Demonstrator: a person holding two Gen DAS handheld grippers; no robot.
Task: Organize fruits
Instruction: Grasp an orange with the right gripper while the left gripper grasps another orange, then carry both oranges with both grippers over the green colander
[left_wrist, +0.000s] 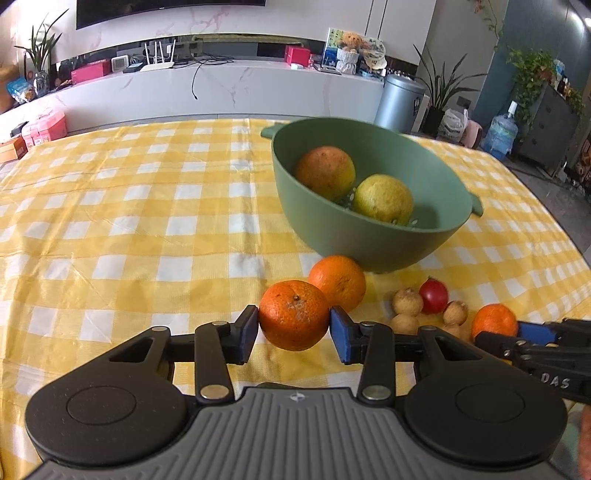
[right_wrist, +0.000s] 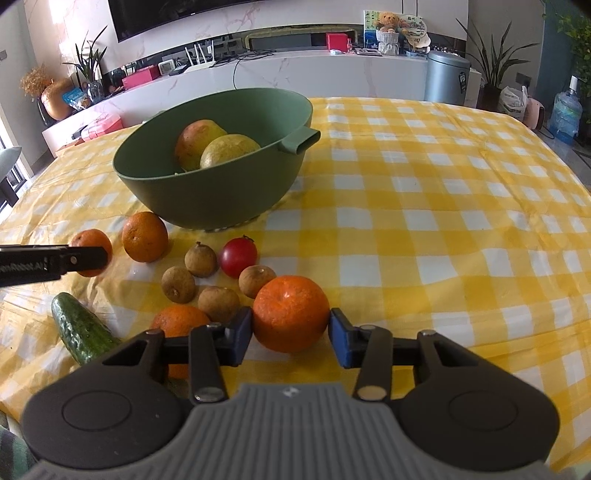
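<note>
Left gripper (left_wrist: 294, 325) and right gripper (right_wrist: 290, 325), each pitched downward toward twelve o'clock, jaws pressed at three and nine o'clock against a held fruit.

A long white marble console (left_wrist: 221, 88) runs along the far wall beneath a dark screen (right_wrist: 192, 14), cluttered with a router (left_wrist: 159, 59), red boxes and a teddy bear (right_wrist: 388, 22). A grey bin (right_wrist: 445, 79), potted plants (left_wrist: 443, 88) and a water bottle (left_wrist: 500, 134) stand at the right. Daylight falls on the yellow checked cloth (right_wrist: 443, 221).
</note>
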